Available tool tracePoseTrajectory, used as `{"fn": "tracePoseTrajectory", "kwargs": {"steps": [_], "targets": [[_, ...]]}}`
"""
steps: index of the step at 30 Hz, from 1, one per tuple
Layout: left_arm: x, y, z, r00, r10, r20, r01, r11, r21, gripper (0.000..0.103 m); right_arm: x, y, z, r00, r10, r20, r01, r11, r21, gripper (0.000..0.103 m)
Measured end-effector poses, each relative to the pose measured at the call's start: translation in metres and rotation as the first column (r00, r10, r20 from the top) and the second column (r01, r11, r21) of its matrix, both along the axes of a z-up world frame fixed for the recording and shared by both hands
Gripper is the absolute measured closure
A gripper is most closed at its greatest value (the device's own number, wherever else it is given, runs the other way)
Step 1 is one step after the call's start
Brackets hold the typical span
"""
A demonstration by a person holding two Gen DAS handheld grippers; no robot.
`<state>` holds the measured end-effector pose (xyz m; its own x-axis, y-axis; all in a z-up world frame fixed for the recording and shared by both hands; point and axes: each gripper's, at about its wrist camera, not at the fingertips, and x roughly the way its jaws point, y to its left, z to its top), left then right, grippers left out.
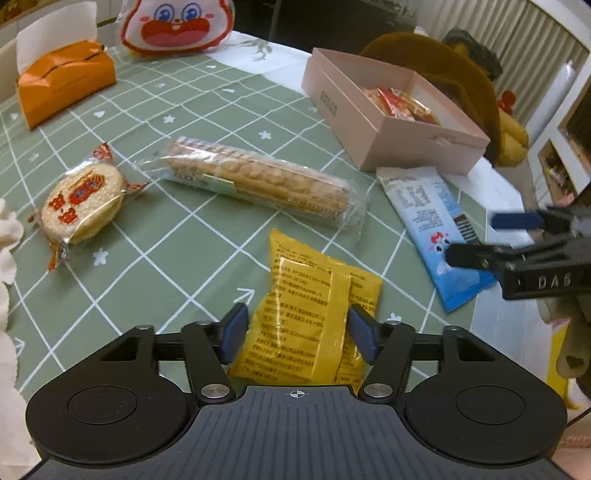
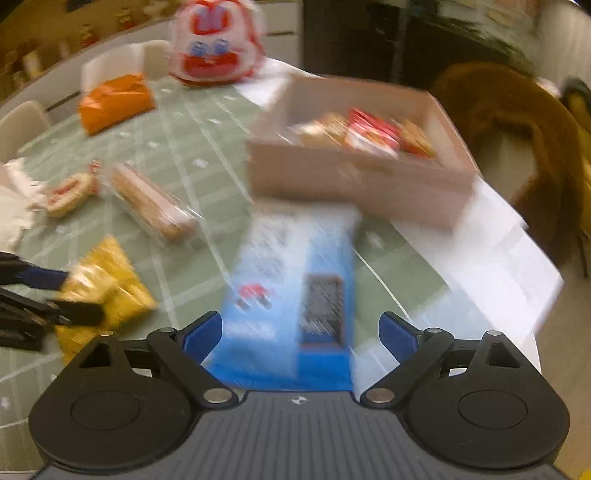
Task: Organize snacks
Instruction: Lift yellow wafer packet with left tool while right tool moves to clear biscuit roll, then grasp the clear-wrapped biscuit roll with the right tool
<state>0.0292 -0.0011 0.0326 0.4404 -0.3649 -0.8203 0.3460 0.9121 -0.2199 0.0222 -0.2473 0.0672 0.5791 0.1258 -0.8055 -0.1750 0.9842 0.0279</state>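
A yellow snack packet [image 1: 295,295] lies on the green checked tablecloth [image 1: 184,122] between the blue pads of my left gripper [image 1: 300,332], which stand open beside its edges. A blue and white snack bar packet [image 2: 291,266] lies flat in front of the pink box [image 2: 351,177], under my right gripper [image 2: 301,334], whose jaws are wide open with gaps on both sides. The box [image 1: 369,122] holds several red and orange wrapped snacks. A long biscuit roll [image 1: 258,181] and a round wrapped cracker [image 1: 81,203] lie further left. The right wrist view is motion-blurred.
An orange tissue pack [image 1: 66,85] and a cartoon-face bag [image 1: 177,26] sit at the far side. A brown plush [image 1: 443,59] lies behind the box. White fabric [image 1: 7,258] is at the left edge. The table's edge runs just right of the blue packet.
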Motion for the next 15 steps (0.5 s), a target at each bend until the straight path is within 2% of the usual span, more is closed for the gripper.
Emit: {"fn": "tracePoseTrajectory", "kwargs": {"steps": [2, 5, 7, 10, 12, 14, 15], "targets": [[-0.001, 0.007, 0.002, 0.999, 0.033, -0.013, -0.033, 0.999, -0.026, 0.047, 0.018, 0.018, 0.013, 0.997, 0.076, 0.009, -0.076, 0.997, 0.017, 0.010], [-0.007, 0.022, 0.009, 0.992, 0.124, 0.005, -0.124, 0.992, -0.023, 0.049, 0.049, 0.053, 0.023, 0.985, 0.174, -0.006, -0.173, 0.984, 0.046, 0.010], [-0.011, 0.038, 0.014, 0.980, 0.201, 0.010, -0.200, 0.979, -0.044, 0.050, 0.070, 0.079, 0.024, 0.971, 0.238, -0.023, -0.236, 0.970, 0.050, 0.010], [-0.014, 0.060, 0.016, 0.958, 0.287, -0.032, -0.288, 0.953, -0.096, 0.050, 0.098, 0.122, 0.012, 0.952, 0.299, -0.058, -0.300, 0.954, 0.005, 0.011], [-0.016, 0.068, 0.014, 0.948, 0.313, -0.049, -0.317, 0.942, -0.111, 0.050, 0.112, 0.143, -0.002, 0.944, 0.314, -0.099, -0.317, 0.948, -0.013, 0.014], [-0.017, 0.073, 0.011, 0.942, 0.329, -0.061, -0.334, 0.935, -0.118, 0.050, 0.119, 0.153, -0.015, 0.935, 0.325, -0.143, -0.330, 0.944, -0.015, 0.028], [-0.017, 0.074, 0.010, 0.940, 0.334, -0.066, -0.339, 0.933, -0.120, 0.050, 0.118, 0.155, -0.018, 0.935, 0.321, -0.148, -0.328, 0.944, -0.023, 0.031]]}}
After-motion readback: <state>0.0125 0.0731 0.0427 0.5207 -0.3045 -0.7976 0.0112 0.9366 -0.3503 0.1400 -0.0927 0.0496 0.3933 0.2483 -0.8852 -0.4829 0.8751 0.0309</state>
